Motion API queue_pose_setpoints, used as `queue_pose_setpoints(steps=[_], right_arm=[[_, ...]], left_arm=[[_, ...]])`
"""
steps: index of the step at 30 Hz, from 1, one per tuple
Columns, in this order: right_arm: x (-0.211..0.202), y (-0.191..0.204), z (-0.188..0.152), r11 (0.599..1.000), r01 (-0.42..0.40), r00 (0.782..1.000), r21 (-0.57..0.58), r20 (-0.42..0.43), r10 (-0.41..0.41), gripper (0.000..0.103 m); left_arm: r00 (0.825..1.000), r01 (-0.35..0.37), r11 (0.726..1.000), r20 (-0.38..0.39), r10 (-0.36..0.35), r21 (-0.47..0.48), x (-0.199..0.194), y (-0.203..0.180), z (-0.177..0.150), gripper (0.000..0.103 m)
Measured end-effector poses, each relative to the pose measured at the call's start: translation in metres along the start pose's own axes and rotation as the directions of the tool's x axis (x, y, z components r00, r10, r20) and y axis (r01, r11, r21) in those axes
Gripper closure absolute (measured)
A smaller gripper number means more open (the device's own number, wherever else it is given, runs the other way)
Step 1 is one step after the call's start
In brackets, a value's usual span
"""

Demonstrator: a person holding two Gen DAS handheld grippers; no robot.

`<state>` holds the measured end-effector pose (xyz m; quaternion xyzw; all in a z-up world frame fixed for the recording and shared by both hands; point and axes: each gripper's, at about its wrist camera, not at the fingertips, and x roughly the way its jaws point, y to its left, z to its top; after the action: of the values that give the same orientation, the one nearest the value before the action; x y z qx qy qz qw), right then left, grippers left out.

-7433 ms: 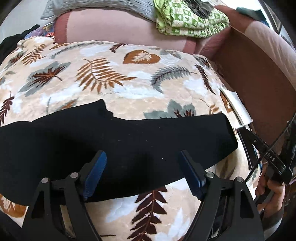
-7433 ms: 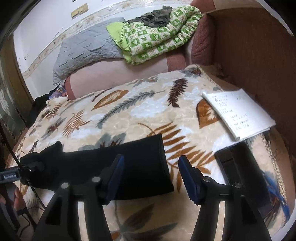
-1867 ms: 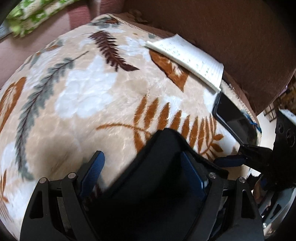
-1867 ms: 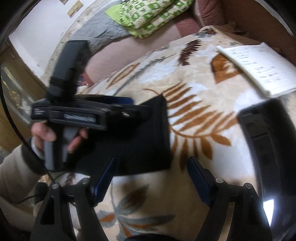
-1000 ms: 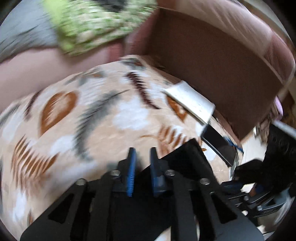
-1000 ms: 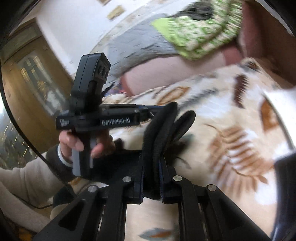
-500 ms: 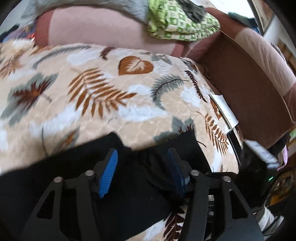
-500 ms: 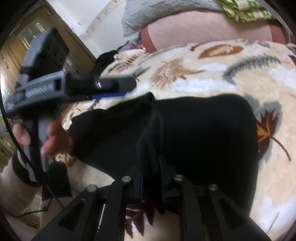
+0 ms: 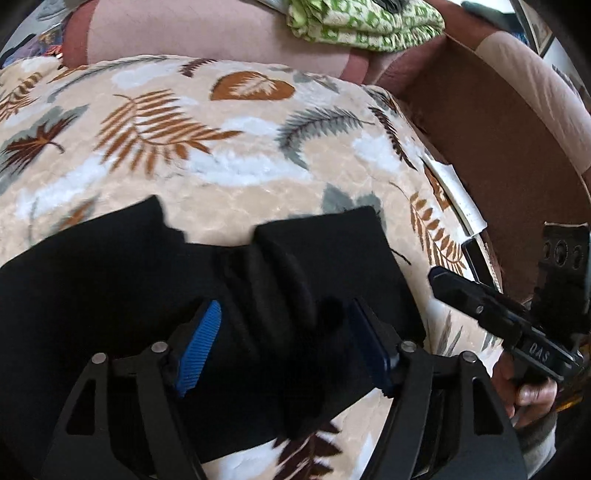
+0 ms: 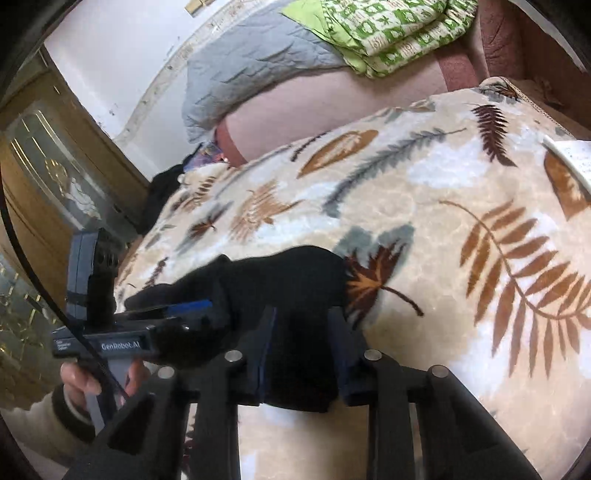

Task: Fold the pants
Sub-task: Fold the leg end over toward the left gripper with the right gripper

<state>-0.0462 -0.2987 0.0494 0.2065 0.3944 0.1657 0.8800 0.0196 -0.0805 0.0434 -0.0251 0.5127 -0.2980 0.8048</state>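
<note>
Black pants [image 9: 110, 288] lie folded over on a leaf-patterned blanket [image 9: 221, 166], with a rumpled ridge across the top layer. My left gripper [image 9: 284, 332] hangs low over that ridge. Its blue pads [image 9: 199, 339] stand apart and the jaws are closing, with the bunched fabric between them but not pinched. My right gripper [image 10: 304, 332] is at the pants' [image 10: 295, 280] right end. Its jaws are narrowly apart and the cloth shows through the gap, lying flat. In the left wrist view the right gripper [image 9: 436, 275] hovers just off that edge.
A white notebook [image 10: 569, 158] and a black device [image 9: 476, 258] lie at the blanket's right edge, by a brown upholstered side [image 9: 498, 147]. A green patterned quilt [image 10: 399, 29] and a grey cushion [image 10: 258, 74] are piled at the back. A wooden cabinet [image 10: 37, 184] stands far left.
A second ago both grippers held the pants' end pinched in the air. They carried it over and down. Now the cloth lies doubled on the blanket and both pairs of jaws have widened.
</note>
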Motion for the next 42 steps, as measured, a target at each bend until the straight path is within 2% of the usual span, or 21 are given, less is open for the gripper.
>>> queue_pose_setpoints(steps=[1,2,3,8,12,15,18,21,23,26,30,32,33,34,37,39,42], right_arm=[[0.000,0.003,-0.001,1.000,0.003,1.000,-0.010,-0.003,-0.003,0.076],[-0.003,0.005,-0.002,1.000,0.000,1.000,-0.021,-0.003,0.000,0.076],[-0.005,0.007,-0.001,0.999,-0.008,1.000,-0.033,0.001,0.008,0.076],[0.001,0.025,0.008,0.997,-0.040,0.999,-0.062,0.028,0.042,0.075],[0.037,0.029,0.006,0.998,-0.010,1.000,-0.066,-0.013,0.009,0.076],[0.057,0.022,-0.002,0.998,0.022,0.998,-0.062,-0.062,-0.025,0.078],[0.048,0.023,-0.001,0.998,0.019,0.998,-0.062,-0.053,-0.022,0.079],[0.034,0.032,0.000,0.995,0.037,0.999,-0.089,-0.034,-0.040,0.073],[0.026,0.038,-0.002,0.993,0.043,0.999,-0.111,-0.028,-0.047,0.073],[0.017,0.045,-0.014,0.991,0.042,0.998,-0.126,-0.044,-0.048,0.073],[0.027,0.039,-0.034,0.991,0.057,0.995,-0.118,-0.075,-0.066,0.073],[0.026,0.038,-0.033,0.994,0.051,0.996,-0.098,-0.068,-0.058,0.073],[0.022,0.039,-0.029,0.994,0.045,0.997,-0.095,-0.063,-0.051,0.073],[0.019,0.041,-0.027,0.994,0.043,0.997,-0.098,-0.057,-0.049,0.073],[0.009,0.048,-0.021,0.992,0.049,0.998,-0.120,-0.033,-0.053,0.072],[0.007,0.052,-0.020,0.992,0.040,0.999,-0.122,-0.025,-0.043,0.071],[0.017,0.058,-0.026,0.990,0.033,0.998,-0.135,-0.051,-0.041,0.071]], left_arm=[[1.000,-0.006,1.000,-0.003,0.006,0.006,0.000,-0.002,0.000,0.077],[1.000,-0.014,1.000,-0.016,0.014,0.022,-0.001,-0.005,0.001,0.086],[1.000,-0.025,0.999,-0.011,0.025,0.037,-0.006,-0.007,0.001,0.088],[0.997,-0.069,0.997,0.029,0.068,0.047,-0.028,0.004,0.000,0.088],[0.996,-0.090,0.996,-0.022,0.089,-0.013,-0.009,0.019,-0.004,0.088],[0.995,-0.100,0.995,-0.009,0.100,-0.017,-0.005,0.019,-0.007,0.087],[0.995,-0.099,0.995,0.002,0.099,-0.014,-0.009,0.018,-0.008,0.086],[0.996,-0.093,0.995,0.008,0.094,-0.022,-0.011,0.019,-0.008,0.085],[0.996,-0.089,0.996,0.013,0.090,-0.032,-0.011,0.020,-0.009,0.085],[0.995,-0.095,0.995,0.017,0.095,-0.039,-0.010,0.019,-0.010,0.085],[0.994,-0.108,0.994,0.022,0.109,-0.031,-0.009,0.017,-0.011,0.083],[0.993,-0.114,0.993,0.020,0.115,-0.035,-0.012,0.016,-0.011,0.079],[0.993,-0.113,0.993,0.019,0.114,-0.040,-0.013,0.016,-0.011,0.071],[0.994,-0.103,0.993,0.024,0.105,-0.056,-0.018,0.018,-0.012,0.056],[0.994,-0.077,0.992,0.066,0.084,-0.102,-0.033,0.023,-0.013,0.033],[0.990,-0.086,0.988,0.098,0.099,-0.125,-0.045,0.027,-0.015,0.030],[0.986,-0.102,0.985,0.121,0.119,-0.140,-0.059,0.034,-0.018,0.030]])
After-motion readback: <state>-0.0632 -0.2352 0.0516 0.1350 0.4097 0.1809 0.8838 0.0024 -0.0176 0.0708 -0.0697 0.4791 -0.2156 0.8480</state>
